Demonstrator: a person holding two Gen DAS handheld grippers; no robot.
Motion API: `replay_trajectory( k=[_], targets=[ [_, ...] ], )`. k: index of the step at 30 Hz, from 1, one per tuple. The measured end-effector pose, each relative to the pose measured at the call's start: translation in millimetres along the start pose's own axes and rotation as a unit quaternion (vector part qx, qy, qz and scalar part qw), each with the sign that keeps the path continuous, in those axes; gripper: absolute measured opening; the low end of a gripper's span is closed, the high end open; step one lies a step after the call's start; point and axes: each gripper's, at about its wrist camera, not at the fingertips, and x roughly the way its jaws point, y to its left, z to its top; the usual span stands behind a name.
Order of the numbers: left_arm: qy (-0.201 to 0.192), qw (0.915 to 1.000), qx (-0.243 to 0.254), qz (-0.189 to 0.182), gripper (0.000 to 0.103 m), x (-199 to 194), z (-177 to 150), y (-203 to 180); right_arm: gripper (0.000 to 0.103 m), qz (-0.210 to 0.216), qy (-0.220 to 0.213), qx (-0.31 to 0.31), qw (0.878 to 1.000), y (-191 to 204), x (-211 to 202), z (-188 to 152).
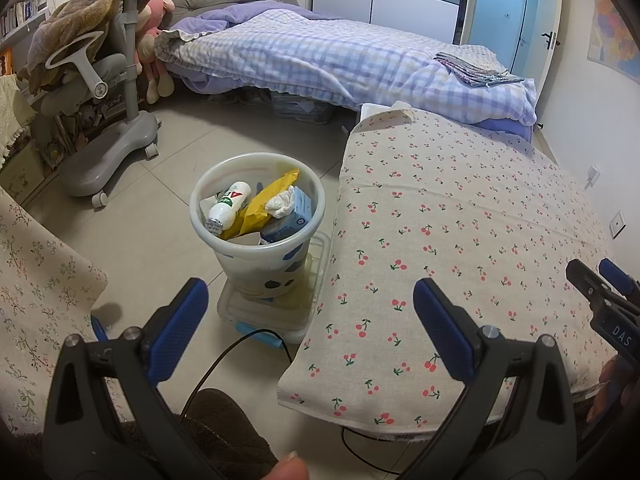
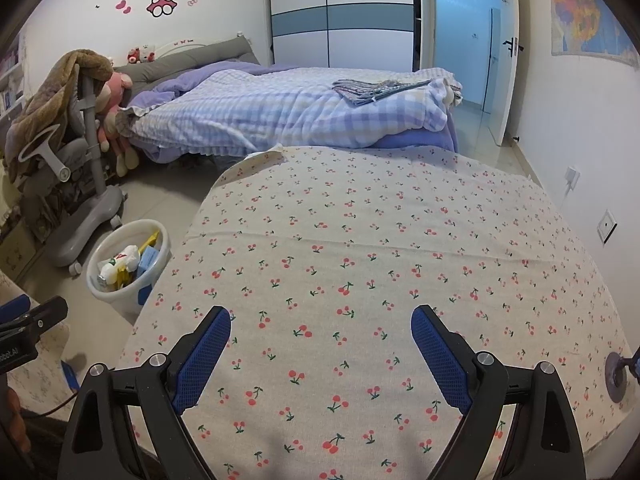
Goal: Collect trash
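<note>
A white trash bin (image 1: 224,200) stands on a clear plastic box (image 1: 312,316) on the floor, left of the table. It holds a white bottle (image 1: 230,206), a yellow wrapper (image 1: 264,204), a crumpled tissue (image 1: 282,202) and a blue carton (image 1: 298,212). The bin also shows in the right wrist view (image 2: 120,300). My left gripper (image 1: 310,292) is open and empty, above the floor between bin and table. My right gripper (image 2: 320,320) is open and empty over the cherry-print tablecloth (image 2: 380,240); it shows in the left wrist view (image 1: 600,276).
A grey wheeled chair (image 1: 108,136) draped with a brown blanket stands at the left. A bed with a checked quilt (image 1: 320,56) lies behind. A black cable (image 1: 224,356) runs on the floor. A floral cloth (image 1: 36,288) covers something at the left.
</note>
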Motion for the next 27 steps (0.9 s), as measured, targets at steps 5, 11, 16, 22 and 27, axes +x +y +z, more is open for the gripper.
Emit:
replay_trajectory(
  k=[5, 11, 16, 22, 27],
  targets=[
    [0.001, 1.0, 0.0, 0.0, 0.102, 0.1, 0.0, -0.1, 0.093, 0.0, 0.0, 0.0, 1.0, 0.1, 0.2, 0.5],
    [-0.001, 1.0, -0.001, 0.001, 0.102, -0.6, -0.4, -0.6, 0.093, -0.001, -0.001, 0.0, 1.0, 1.1, -0.5, 0.1],
    [-0.002, 1.0, -0.003, 0.001, 0.102, -1.1, -0.4, -3.2, 0.093, -0.001, 0.0, 0.001, 1.0, 1.0, -0.1, 0.1],
    [-0.001, 1.0, -0.003, 0.0, 0.102, -1.1, 0.2, -3.2, 0.093, -0.001, 0.0, 0.001, 1.0, 1.6, -0.2, 0.7],
    [-0.001, 1.0, 0.0, -0.003, 0.102, -1.1, 0.6, -5.0, 0.093, -0.001, 0.001, 0.001, 1.0, 2.5, -0.1, 0.7]
  ],
)
